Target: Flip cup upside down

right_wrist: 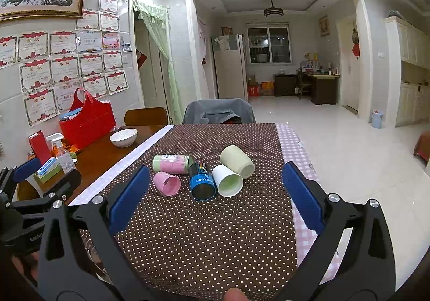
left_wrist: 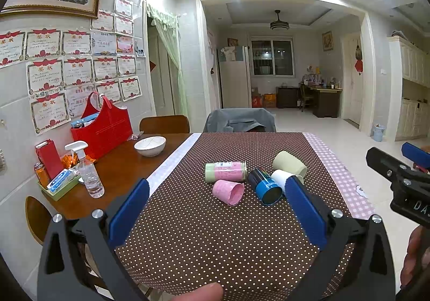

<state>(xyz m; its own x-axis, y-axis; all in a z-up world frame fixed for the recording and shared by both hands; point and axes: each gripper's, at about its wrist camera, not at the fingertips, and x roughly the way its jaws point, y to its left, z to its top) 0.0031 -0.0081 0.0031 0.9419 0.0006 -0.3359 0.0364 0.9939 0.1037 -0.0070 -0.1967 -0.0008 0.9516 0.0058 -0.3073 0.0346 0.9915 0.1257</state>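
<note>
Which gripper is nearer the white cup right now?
Right, though not by much. The white cup lies on its side ahead of the right gripper, near centre. The left gripper sits further left; the cup shows behind its right finger.

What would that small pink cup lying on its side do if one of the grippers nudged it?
The small pink cup lies on its side, so it would probably roll. It tapers toward its base, so likely in a curve. It looks thin and light, so a nudge might also skid it across the dotted tablecloth into the blue can beside it.
</note>
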